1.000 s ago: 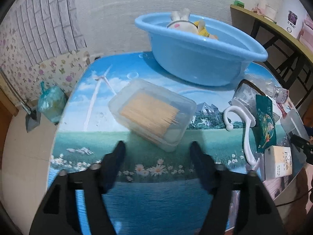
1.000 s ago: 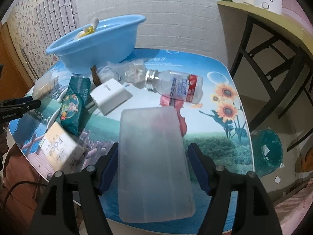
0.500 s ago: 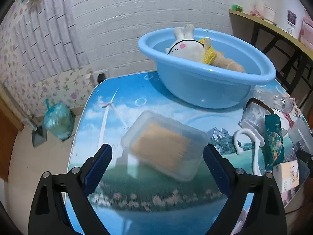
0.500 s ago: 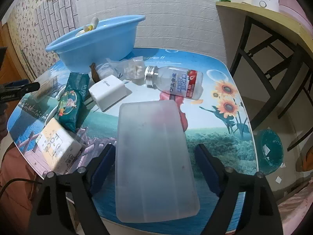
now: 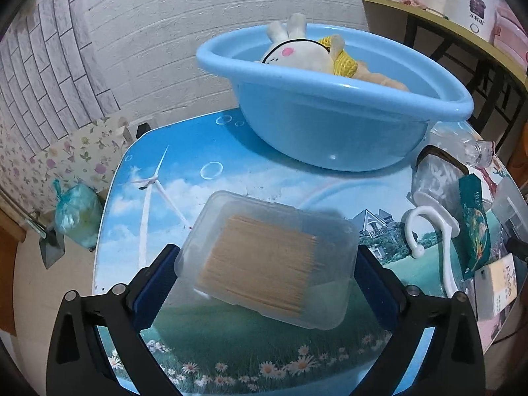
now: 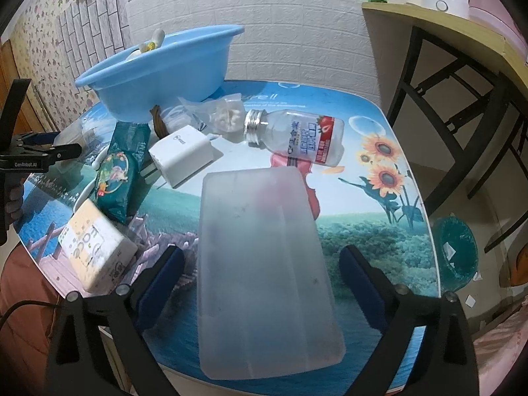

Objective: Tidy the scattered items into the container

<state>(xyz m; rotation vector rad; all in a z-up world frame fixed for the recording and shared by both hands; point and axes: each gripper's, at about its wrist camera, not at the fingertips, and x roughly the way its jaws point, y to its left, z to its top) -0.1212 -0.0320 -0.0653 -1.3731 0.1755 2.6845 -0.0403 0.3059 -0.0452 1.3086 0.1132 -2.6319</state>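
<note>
White brick wallpaper behind, and a tabletop [image 5: 184,178] with a printed landscape carrying all the clutter. The blue basin [image 5: 330,132] sits at the far edge with a plush rabbit [image 5: 297,54] already in it, so that's clearly the container.

Left claw [image 5: 265,264] has just been opening and now stands wide, straddling the clear box of toothpicks [image 5: 270,257]. The pads look right up against the box's sides, but I honestly can't tell if they're touching or just beside it; no squeeze showing, so I'd call it released. Right claw [image 6: 260,272] has likewise just spread wide, either side of a frosted plastic case [image 6: 260,264] lying flat, with clear gaps at both pads, so nothing held there.

For doing this well, I'd say: centre the box between the left pads, close across its short sides and squeeze gently, since thin clear plastic probably flexes and the lid could pop. Lift level, then carry it over the basin rim before letting go. The bottle [image 6: 297,138], white charger [image 6: 181,153], green packet [image 6: 118,175] and small carton [image 6: 95,247] are still waiting.
</note>
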